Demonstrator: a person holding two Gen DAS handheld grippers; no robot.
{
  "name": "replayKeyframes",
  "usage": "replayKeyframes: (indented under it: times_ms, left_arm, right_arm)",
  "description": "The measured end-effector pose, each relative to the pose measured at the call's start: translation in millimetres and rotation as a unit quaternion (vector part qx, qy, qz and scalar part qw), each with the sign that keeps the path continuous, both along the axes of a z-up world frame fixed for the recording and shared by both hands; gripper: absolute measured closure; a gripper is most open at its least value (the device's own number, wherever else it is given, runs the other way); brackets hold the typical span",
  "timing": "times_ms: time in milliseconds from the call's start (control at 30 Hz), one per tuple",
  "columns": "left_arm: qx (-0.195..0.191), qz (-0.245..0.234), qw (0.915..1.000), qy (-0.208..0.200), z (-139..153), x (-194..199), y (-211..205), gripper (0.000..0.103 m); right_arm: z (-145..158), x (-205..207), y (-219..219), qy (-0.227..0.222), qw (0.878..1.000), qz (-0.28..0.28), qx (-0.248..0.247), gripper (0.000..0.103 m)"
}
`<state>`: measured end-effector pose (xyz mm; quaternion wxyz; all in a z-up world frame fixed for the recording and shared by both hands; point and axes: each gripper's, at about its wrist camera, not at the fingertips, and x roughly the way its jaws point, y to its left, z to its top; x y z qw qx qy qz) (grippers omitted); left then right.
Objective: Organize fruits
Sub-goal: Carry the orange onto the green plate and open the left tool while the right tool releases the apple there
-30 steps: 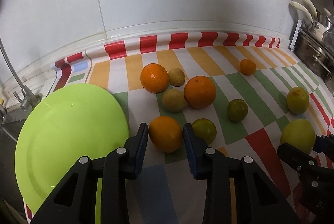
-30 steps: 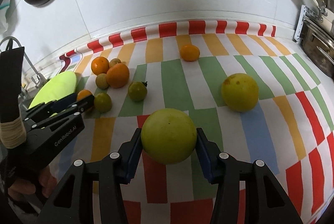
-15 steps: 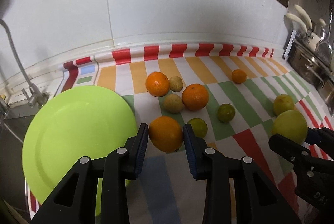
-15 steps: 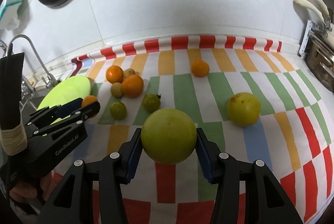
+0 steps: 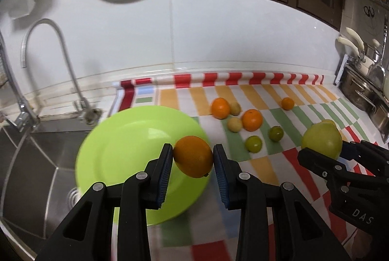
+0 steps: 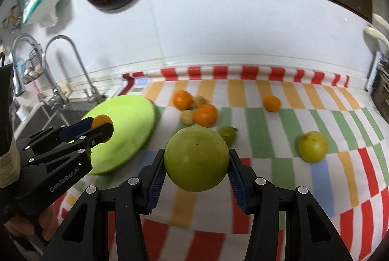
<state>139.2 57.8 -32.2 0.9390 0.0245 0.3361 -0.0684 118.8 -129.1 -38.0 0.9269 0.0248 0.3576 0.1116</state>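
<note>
My left gripper is shut on an orange and holds it in the air above the right edge of the lime-green plate. My right gripper is shut on a large green round fruit, lifted above the striped cloth. The left gripper with its orange also shows over the plate in the right wrist view. The green fruit shows at the right in the left wrist view. Several oranges and small green and yellow fruits lie on the cloth, among them an orange.
A steel sink with a tap lies left of the plate. Pots stand at the far right. A yellow-green fruit and a small orange lie apart to the right. A white tiled wall backs the counter.
Both grippers have risen with their fruits. The left gripper lifted the orange off the cloth and moved it left over the plate's edge. The right gripper lifted the green fruit higher.
</note>
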Motion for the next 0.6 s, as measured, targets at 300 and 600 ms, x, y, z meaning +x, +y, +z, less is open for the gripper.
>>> replayKeyframes:
  times_ms: [300,600]
  left_arm:
    - [0.01,0.017,0.9996,-0.019,15,-12,44,0.069]
    - [0.014,0.017,0.9997,-0.007,3,-1,79,0.069]
  right_arm:
    - [13,-3,50,-0.028,0.999,0.046,0.011,0.053]
    - [3,17,95,-0.018,0.997,0.074,0.004,0.053]
